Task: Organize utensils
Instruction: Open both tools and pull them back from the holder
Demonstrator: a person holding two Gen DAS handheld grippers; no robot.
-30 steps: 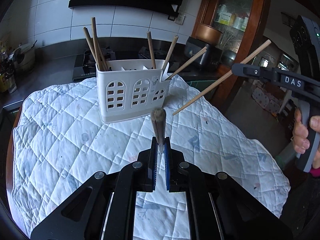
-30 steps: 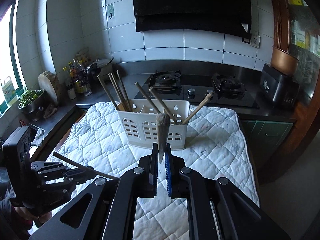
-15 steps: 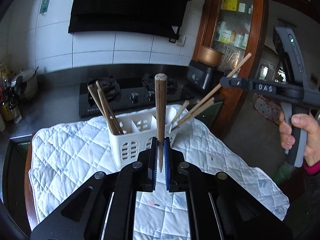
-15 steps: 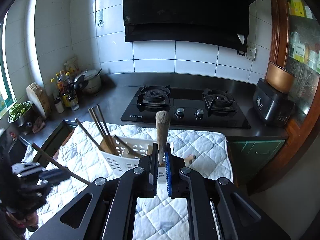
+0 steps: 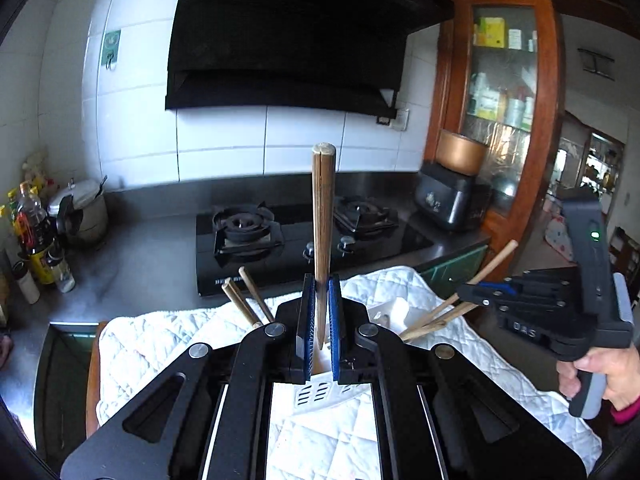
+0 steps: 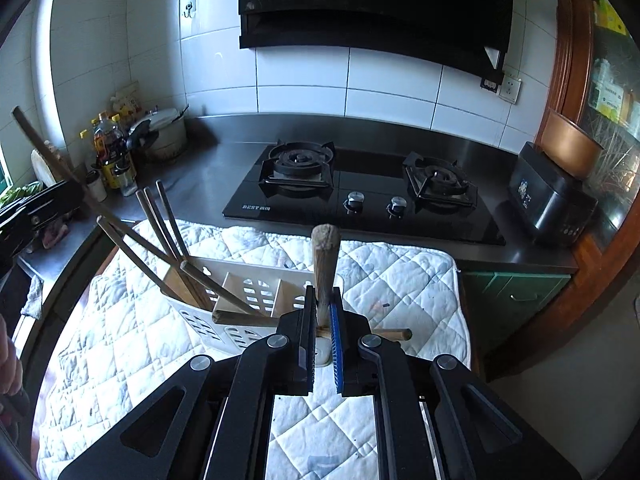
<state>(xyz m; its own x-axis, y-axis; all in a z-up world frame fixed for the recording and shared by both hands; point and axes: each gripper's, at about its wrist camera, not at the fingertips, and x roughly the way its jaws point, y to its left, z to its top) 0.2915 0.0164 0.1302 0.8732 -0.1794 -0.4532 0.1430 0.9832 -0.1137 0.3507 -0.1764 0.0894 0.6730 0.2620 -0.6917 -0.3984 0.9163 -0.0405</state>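
Note:
In the left wrist view my left gripper [image 5: 321, 320] is shut on a brown wooden chopstick [image 5: 322, 236] that stands upright above the white slotted caddy [image 5: 320, 394], which is mostly hidden under the fingers. Several chopsticks [image 5: 245, 300] lean out of the caddy. My right gripper [image 5: 466, 293] comes in from the right, shut on another chopstick [image 5: 494, 264]. In the right wrist view my right gripper [image 6: 322, 320] grips that chopstick [image 6: 325, 264] over the caddy [image 6: 248, 292], right of its middle. The left gripper [image 6: 40, 204] shows at the left edge with its chopstick [image 6: 44, 144].
The caddy stands on a white quilted cloth [image 6: 400, 272] over a small table. Behind it run a steel counter with a black gas hob [image 6: 360, 196], bottles and a pot [image 6: 160, 136] at the left, and a black appliance [image 6: 552, 200] at the right. A wooden cabinet [image 5: 500, 100] stands beyond.
My left gripper has risen and tipped up, so the caddy has slid under its fingers. My right gripper has moved in over the caddy and sits lower in the left view. Both still hold their chopsticks.

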